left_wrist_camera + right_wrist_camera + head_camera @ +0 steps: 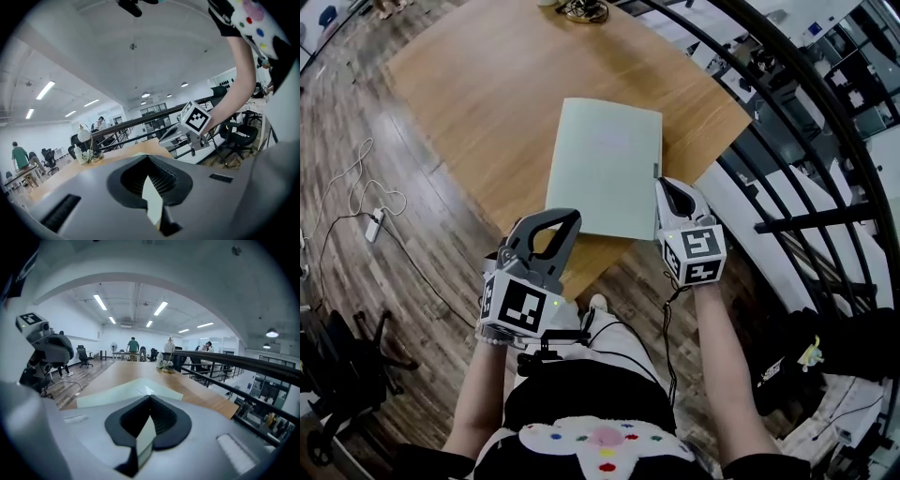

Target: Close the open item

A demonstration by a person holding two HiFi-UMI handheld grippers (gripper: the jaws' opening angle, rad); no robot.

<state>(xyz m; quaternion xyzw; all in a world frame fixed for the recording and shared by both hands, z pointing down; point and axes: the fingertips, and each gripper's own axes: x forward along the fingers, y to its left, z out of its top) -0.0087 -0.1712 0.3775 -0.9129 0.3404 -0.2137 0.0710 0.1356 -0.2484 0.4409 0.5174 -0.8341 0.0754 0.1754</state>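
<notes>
A pale green folder (pixel 605 169) lies flat and closed on the wooden table (pixel 478 84), near its front edge. In the right gripper view the folder (pixel 124 393) shows just beyond the jaws. My left gripper (pixel 565 221) hangs above the table's near corner, just left of the folder's front edge, its jaws shut with nothing in them. My right gripper (pixel 667 189) is by the folder's near right corner, also shut and empty. Each gripper camera shows its own jaws (pixel 149 159) (pixel 150 399) pressed together. The right gripper (pixel 194 119) and the left gripper (pixel 44 341) also show in each other's views.
A small lamp with a brass base (pixel 586 9) stands at the table's far end. A black railing (pixel 787 141) runs along the right. A white power strip and cable (pixel 373 225) lie on the wooden floor at left, near an office chair base (pixel 347 370). People stand far off.
</notes>
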